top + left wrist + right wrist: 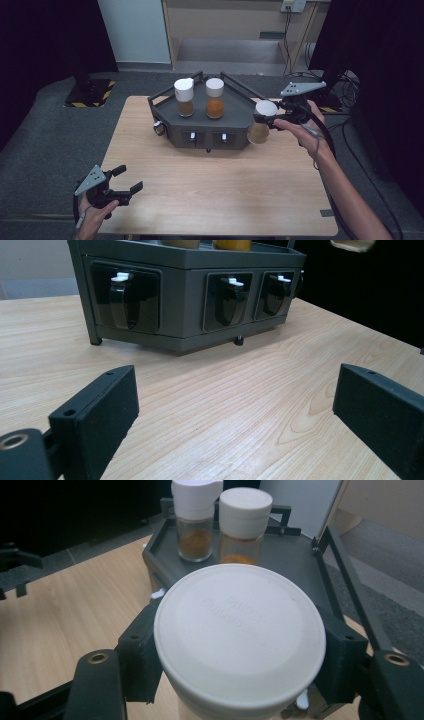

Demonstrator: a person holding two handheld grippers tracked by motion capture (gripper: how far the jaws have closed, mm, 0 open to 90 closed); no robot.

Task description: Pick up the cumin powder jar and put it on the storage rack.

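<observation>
Nearest, pale wooden table on grey carpet, dark curtains at both sides; left gripper low at front-left, jaws wide, holding nothing; dark rack with two spice jars mid-table; right gripper clamped on white-capped jar lifted beside rack, contents blurred

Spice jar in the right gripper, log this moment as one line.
right gripper: shut on spice jar, lifted beside rack | left gripper: open, empty | two jars on rack
</observation>
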